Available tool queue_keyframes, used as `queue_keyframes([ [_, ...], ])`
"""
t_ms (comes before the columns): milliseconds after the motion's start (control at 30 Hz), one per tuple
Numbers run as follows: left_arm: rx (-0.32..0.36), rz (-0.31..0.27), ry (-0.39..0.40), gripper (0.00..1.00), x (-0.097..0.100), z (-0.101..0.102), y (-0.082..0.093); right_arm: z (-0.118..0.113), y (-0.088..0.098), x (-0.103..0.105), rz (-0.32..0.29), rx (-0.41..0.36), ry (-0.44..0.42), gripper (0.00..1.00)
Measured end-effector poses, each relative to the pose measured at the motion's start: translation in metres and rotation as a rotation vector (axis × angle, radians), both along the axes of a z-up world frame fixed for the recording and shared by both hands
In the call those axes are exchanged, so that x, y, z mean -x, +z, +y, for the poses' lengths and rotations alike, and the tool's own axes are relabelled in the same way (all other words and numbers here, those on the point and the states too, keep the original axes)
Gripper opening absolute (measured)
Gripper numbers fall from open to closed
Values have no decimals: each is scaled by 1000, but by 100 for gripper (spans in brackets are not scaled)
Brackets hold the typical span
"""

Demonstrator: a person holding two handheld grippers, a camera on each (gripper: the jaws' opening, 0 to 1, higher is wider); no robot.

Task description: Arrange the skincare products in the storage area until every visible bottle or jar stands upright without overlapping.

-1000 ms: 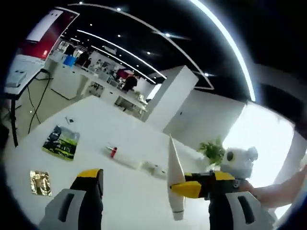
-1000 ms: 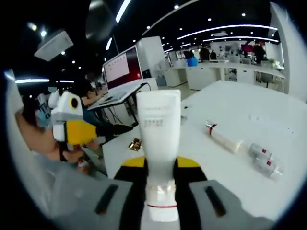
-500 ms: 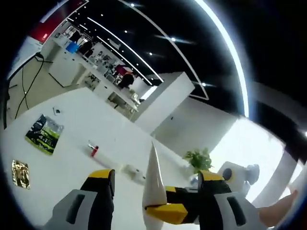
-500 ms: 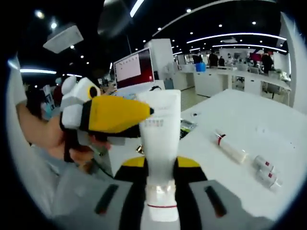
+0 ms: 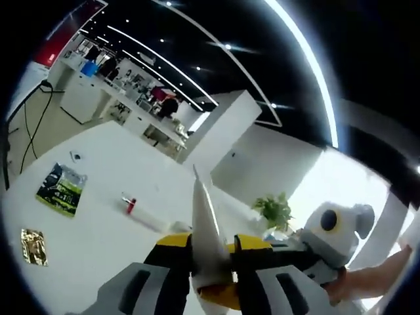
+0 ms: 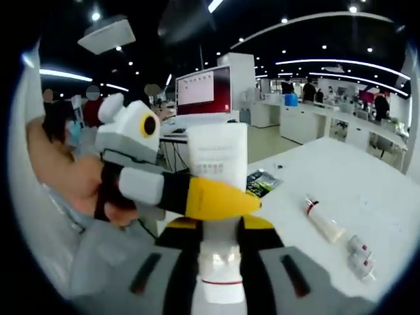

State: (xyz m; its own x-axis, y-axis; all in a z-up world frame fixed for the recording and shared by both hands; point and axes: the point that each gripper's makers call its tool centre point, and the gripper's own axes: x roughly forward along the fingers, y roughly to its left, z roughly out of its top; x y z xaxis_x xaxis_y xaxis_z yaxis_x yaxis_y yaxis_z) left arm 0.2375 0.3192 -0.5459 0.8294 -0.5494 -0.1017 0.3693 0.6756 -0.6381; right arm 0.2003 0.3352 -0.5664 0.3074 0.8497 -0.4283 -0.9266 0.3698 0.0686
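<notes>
A white squeeze tube [image 6: 216, 147] stands up between the jaws of my right gripper [image 6: 220, 226], which is shut on its cap end. My left gripper [image 6: 236, 200] reaches in from the left, its yellow jaw lying across the tube's middle. In the left gripper view the same tube [image 5: 200, 210] shows edge-on as a thin white wedge, with my left gripper [image 5: 210, 244] shut on it and my right gripper [image 5: 220, 295] below and to the right. Both are held in the air above a white table [image 5: 98, 216]. Another tube with a red cap [image 5: 141, 213] lies flat on that table.
Two small bottles [image 6: 359, 256] lie on their sides beside the red-capped tube [image 6: 325, 223]. A green packet [image 5: 61, 189] and a gold packet [image 5: 33, 237] lie near the table's edge. A potted plant [image 5: 275, 210] stands at the far side. A person's arm [image 6: 59, 177] holds the left gripper.
My left gripper, open a second ago, has moved in onto the white tube and shut its jaws on it. My right gripper has kept its hold throughout.
</notes>
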Motion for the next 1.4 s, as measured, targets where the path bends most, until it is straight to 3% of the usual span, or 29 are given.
queue_keyframes([
  [400, -72, -39, 6, 18, 9, 12, -6, 13, -8, 9, 22, 29, 44, 27],
  [467, -90, -37, 8, 17, 10, 17, -8, 18, -11, 12, 61, 31, 45, 29],
  [733, -89, -25, 11, 14, 10, 24, -10, 23, -11, 11, 123, 30, 83, 32],
  [1000, -95, -35, -11, 14, 9, 20, -9, 11, -9, 14, 134, 53, 149, 35],
  [1233, -115, -33, -23, 14, 10, 23, -14, -15, -11, 12, 117, 129, 222, 44],
  [1400, -122, -33, -35, 14, 13, 23, -20, -26, -2, 10, 160, 151, 263, 52],
])
